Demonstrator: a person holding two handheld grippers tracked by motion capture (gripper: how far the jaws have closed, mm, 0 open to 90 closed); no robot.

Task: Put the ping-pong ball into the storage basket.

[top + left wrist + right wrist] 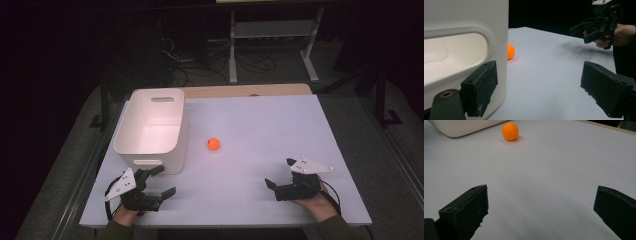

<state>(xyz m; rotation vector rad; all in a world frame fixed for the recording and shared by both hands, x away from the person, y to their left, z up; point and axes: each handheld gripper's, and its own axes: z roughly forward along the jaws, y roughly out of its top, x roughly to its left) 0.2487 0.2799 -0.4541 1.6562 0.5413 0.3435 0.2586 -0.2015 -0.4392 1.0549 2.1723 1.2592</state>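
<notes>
On the white table (280, 125), largest of all, the white bin (152, 127) stands at about ten o'clock from the centre, open side up, with a handle slot in its near wall. Next in size come the two tools: the left gripper (162, 182) hangs at seven o'clock, just beside the bin's near corner, jaws spread wide and empty; the right gripper (280, 175) rests at five o'clock, jaws likewise well apart with nothing between them. Smallest is the orange ball (213, 144), alone on the bare surface near the middle, just to the right of the bin and well apart from both tools.

The right gripper view has the ball (510, 131) ahead, at eleven o'clock of the jaws' line. Judging from that, the pick looks best done by this hand: swing slightly left, come in low, straddle the ball squarely and close slowly, since a round, light thing will likely roll off at a glancing touch.
</notes>
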